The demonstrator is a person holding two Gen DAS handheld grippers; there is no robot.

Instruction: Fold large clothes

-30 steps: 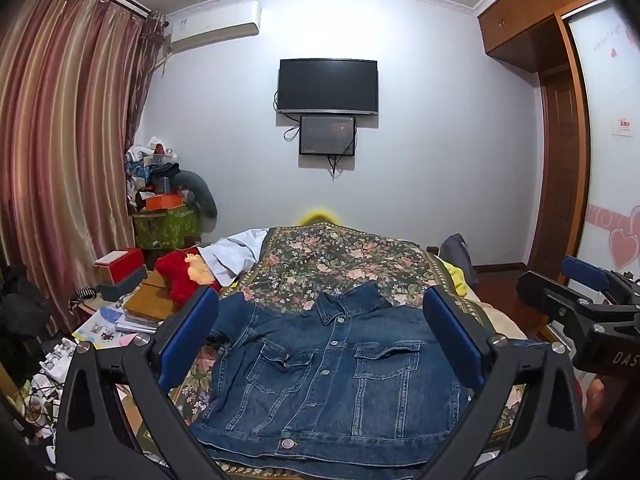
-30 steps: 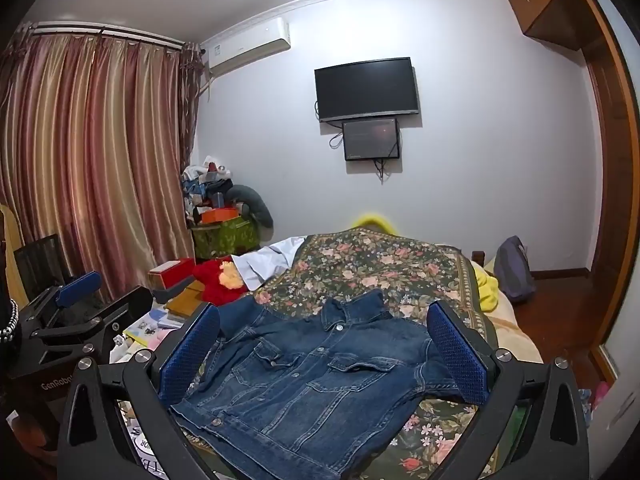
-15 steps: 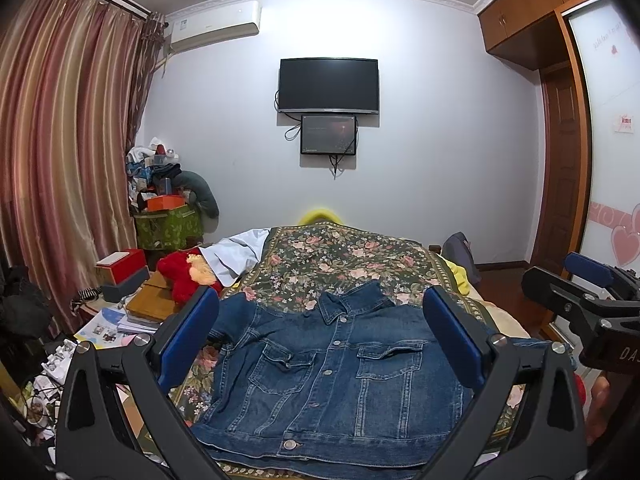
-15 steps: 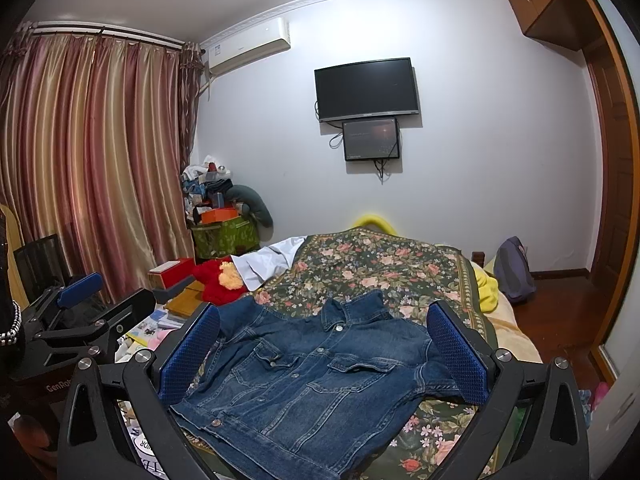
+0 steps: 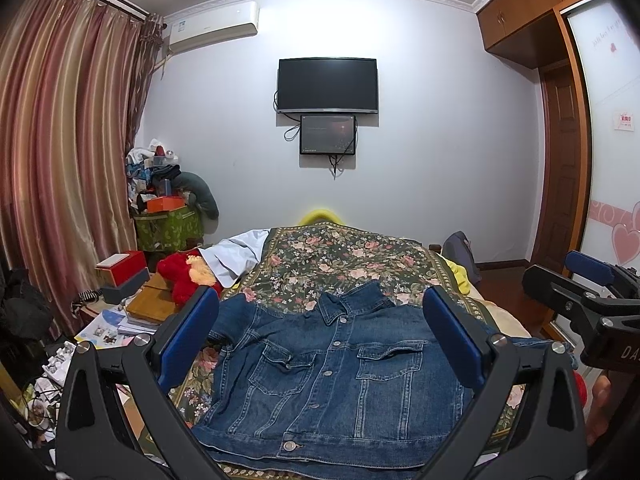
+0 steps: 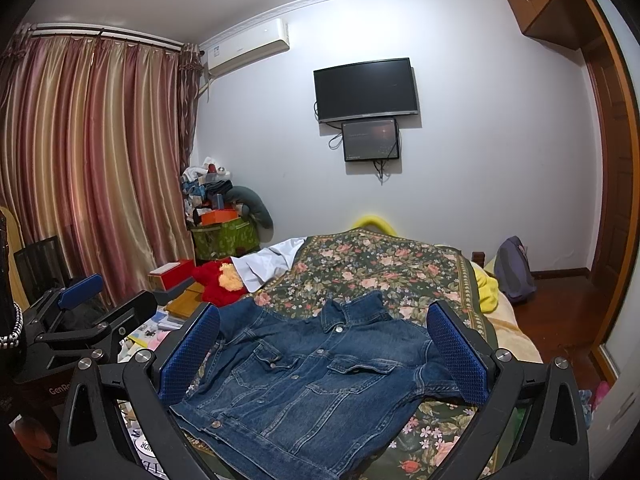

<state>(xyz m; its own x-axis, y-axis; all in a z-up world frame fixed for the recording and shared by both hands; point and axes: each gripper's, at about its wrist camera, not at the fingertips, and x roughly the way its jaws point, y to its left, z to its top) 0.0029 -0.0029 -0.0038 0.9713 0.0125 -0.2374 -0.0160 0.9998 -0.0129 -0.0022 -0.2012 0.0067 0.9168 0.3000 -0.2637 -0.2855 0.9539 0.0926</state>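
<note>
A blue denim jacket lies spread flat, front up and buttoned, on the near end of a bed with a floral cover. In the right wrist view the same denim jacket lies at an angle, collar toward the far wall. My left gripper hovers above it, open, with nothing between its blue pads. My right gripper is also open and empty over the jacket. Each gripper shows at the edge of the other's view: the right one and the left one.
A red plush toy and a white cloth sit at the bed's left edge. Boxes, books and papers crowd the floor on the left by the curtains. A backpack and wooden floor lie to the right.
Both views shift only slightly; the grippers stay open above the jacket, which has not moved.
</note>
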